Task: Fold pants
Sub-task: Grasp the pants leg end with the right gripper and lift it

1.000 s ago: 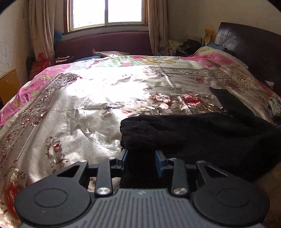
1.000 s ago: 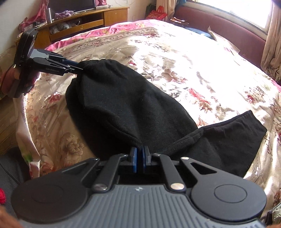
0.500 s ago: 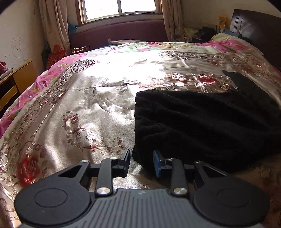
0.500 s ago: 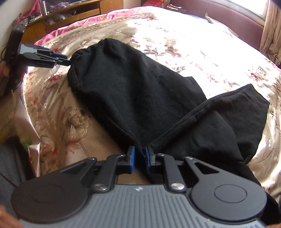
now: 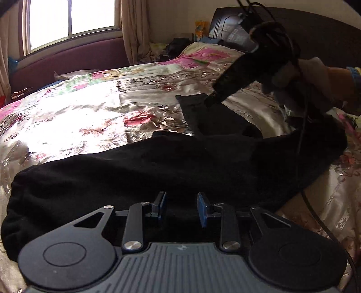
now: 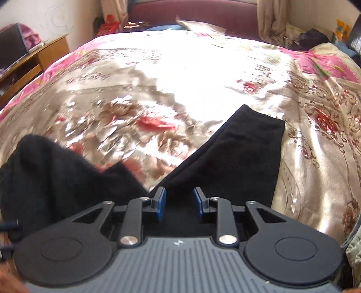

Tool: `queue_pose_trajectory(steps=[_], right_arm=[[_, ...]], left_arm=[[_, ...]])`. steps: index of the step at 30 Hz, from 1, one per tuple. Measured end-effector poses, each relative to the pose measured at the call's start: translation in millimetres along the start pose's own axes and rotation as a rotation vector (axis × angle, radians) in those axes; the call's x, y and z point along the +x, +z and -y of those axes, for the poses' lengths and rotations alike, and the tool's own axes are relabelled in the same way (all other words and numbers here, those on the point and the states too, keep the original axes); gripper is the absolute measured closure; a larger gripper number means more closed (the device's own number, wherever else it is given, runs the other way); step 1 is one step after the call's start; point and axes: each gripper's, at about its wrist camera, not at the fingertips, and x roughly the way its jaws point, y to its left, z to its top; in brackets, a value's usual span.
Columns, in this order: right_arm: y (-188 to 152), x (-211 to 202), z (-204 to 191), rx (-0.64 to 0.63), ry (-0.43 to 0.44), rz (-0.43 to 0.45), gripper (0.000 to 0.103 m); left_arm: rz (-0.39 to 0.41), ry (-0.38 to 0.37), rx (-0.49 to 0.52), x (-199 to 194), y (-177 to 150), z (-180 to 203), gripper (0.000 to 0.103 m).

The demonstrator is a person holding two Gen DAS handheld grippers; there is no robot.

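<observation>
The pants [image 5: 158, 171] lie on the bed [image 5: 74, 117], spread across its near side. From the left gripper [image 5: 182, 208], one leg runs off toward 1 o'clock. The window [image 5: 70, 18] stands beyond at 11 o'clock, the headboard [image 5: 320, 29] at 2 o'clock.

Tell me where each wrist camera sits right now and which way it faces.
Left wrist: low over the black pants, facing the headboard; own left gripper, jaws open, plus the right gripper and right hand.
Right wrist: above one pant leg, facing the window bench; own right gripper, jaws open.
Shared: pants, floral bedspread.
</observation>
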Motion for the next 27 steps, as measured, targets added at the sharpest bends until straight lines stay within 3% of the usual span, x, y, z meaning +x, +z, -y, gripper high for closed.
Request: queue_pose_trajectory(steps=[2,7,15,16,17,18,21,23,27], right_arm=[[25,29,13,0.038,-0.071,0.005,0.064],[63,92,31,0.104,-0.166,-0.035,0.064],[69,149,42,0.123,-0.271,-0.083,0.067],[69,149,46,0.130,-0.264,-0.074,0.071],[69,147,49,0.135,-0.260,-0.072,0.088],[70,144,55,0.153,-0.239,-0.074,0.098],[68,113,66,0.161,-0.210,-0.016,0.100],[64,84,76,0.181,-0.187,0.029,0.100],[46,3,109,0.256,-0.132,0.132,0.100]], left_arm=[[-0.024,-0.021,0.010,20,7,15,0.054],[-0.038,-0.050,-0.049,50,20,28,0.050],[-0.053,-0.074,-0.156,76,31,26,0.047],[-0.055,-0.072,-0.159,77,30,28,0.047],[-0.054,-0.068,-0.156,77,31,30,0.047],[-0.042,-0.053,-0.141,75,31,34,0.048],[-0.025,-0.013,-0.063,68,30,48,0.051],[-0.029,-0.014,-0.033,68,30,56,0.065],[-0.036,-0.002,-0.010,67,33,67,0.073]])
